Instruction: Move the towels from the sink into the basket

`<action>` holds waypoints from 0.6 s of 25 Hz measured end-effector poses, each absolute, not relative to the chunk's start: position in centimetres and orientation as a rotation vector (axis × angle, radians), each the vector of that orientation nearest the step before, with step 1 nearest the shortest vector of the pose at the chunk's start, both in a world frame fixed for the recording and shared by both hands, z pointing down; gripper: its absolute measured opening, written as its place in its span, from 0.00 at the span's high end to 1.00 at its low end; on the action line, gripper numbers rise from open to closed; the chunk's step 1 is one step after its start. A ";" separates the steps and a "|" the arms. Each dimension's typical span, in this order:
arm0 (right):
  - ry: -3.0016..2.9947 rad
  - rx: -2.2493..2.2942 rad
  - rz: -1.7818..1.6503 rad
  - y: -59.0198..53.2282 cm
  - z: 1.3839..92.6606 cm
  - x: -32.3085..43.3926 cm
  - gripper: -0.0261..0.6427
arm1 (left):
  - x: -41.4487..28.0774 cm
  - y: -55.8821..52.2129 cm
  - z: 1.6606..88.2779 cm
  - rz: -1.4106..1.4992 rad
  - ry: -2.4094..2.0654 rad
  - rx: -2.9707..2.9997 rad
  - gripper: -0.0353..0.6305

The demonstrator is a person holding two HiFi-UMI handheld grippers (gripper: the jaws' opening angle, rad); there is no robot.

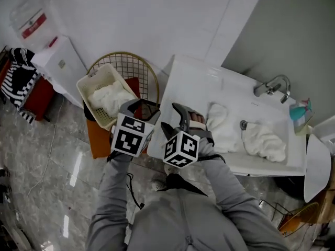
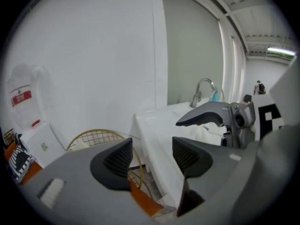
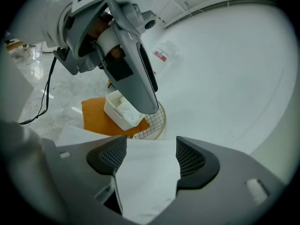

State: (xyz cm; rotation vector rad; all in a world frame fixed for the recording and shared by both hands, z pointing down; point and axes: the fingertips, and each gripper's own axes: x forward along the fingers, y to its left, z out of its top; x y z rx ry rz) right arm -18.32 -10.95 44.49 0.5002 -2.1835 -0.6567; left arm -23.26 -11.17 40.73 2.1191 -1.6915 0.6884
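In the head view, our left gripper and right gripper hang side by side at frame centre, by the left edge of the sink. Both have their jaws spread with nothing between them. Two white towels lie in the sink at right. The basket, left of centre, holds a third towel.

Bright even light, fisheye-warped gripper views

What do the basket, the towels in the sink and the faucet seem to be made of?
Basket: likely cream plastic, matte, with slotted walls.
Towels: soft white terry-like cloth, crumpled in folds.
Faucet: shiny metal, probably chrome-plated, with bright reflections.
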 end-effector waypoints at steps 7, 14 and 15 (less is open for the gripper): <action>-2.119 0.668 -0.484 -13.5 45.9 -6.8 0.50 | -11.3 -14.6 41.9 0.762 -1.459 2.288 0.48; -2.052 0.699 -0.243 -16.0 50.3 5.9 0.37 | 0.8 -18.7 45.4 0.893 -1.218 2.387 0.43; -2.049 0.704 -0.198 -16.3 50.9 7.6 0.36 | 2.3 -19.1 46.0 0.916 -1.174 2.389 0.42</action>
